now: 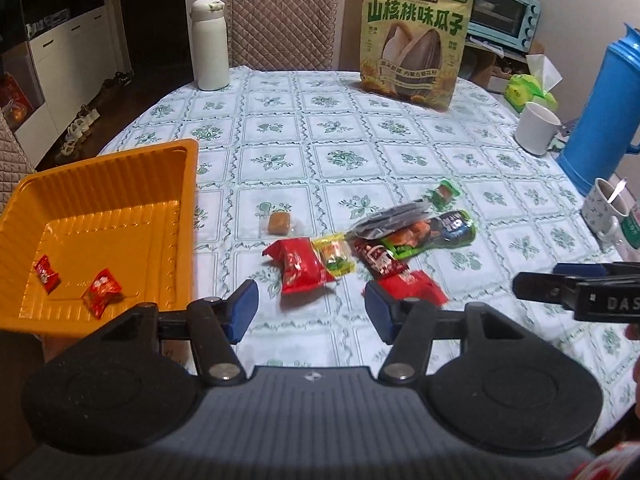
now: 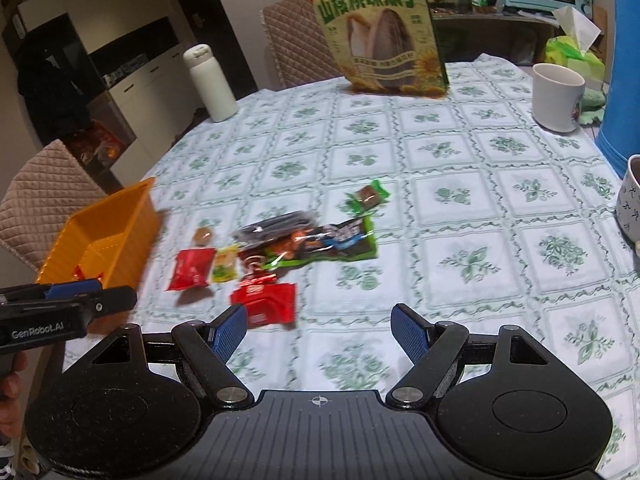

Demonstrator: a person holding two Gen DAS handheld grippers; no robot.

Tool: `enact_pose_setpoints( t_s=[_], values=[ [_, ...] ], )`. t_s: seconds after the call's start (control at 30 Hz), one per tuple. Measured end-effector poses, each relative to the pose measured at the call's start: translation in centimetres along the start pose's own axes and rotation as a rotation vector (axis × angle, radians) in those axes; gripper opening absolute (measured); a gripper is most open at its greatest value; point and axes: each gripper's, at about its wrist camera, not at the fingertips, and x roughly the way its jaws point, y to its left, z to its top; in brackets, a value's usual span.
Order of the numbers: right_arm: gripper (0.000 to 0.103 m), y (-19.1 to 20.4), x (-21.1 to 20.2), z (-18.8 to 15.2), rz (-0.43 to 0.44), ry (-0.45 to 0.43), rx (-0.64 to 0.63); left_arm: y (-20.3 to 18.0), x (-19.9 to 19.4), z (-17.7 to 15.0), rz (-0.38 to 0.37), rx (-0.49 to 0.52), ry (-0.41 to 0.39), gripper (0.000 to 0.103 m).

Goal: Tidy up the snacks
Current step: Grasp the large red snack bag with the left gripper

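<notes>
On the tabletop (image 1: 360, 128), covered with a green-and-white flowered cloth, a loose cluster of snacks lies near the front edge. An orange tray (image 1: 100, 216) sits at the left side, and two small red candies (image 1: 72, 284) rest on its floor, apart from each other. Just right of the tray, on the cloth, lie a red packet (image 1: 298, 266) with a yellow-green packet (image 1: 334, 256) touching its right side, a dark red packet (image 1: 380, 260), and a second red packet (image 1: 416, 284) nearest the front. Behind these, a clear dark pouch (image 1: 392, 216) overlaps a long green packet (image 1: 444, 232). A small brown sweet in clear wrap (image 1: 280, 222) lies alone to the left of the cluster, and a small green-wrapped sweet (image 1: 444, 192) lies alone behind it.

The left gripper (image 1: 310, 310) hangs above the cloth in front of the red packets, its jaws spread with nothing between them. The right gripper (image 2: 318, 334) hangs beside it, jaws spread wider and also empty; the second red packet seems to lie just ahead of its left finger, though that view is blurred.

At the far edge stand a large sunflower-seed bag (image 1: 416, 40), a white flask (image 1: 208, 46), a white cup (image 1: 536, 126) and a blue jug (image 1: 604, 108).
</notes>
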Motion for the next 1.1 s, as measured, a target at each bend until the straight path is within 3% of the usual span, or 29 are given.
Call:
enact_pose_setpoints(
  t_s=[0.7,0.83,0.93,1.1],
  values=[
    [0.078,-4.7,3.4,3.2,-0.052,0.013,0.058,0.6,9.6,3.0,0.084,-0.009,0.137,0.045],
    [0.078,-5.3,4.0,3.8,-0.059,0.015,0.066,0.6,10.6,3.1,0.085,-0.004,0.160,0.040],
    [0.078,-5.5,4.5,4.2,-0.061,0.018,0.067,0.7,11.1,3.1,0.082,-0.009,0.174,0.029],
    [0.078,-5.5,5.2,4.8,-0.059,0.023,0.060,0.7,11.2,3.1,0.079,0.007,0.174,0.028]
  ],
)
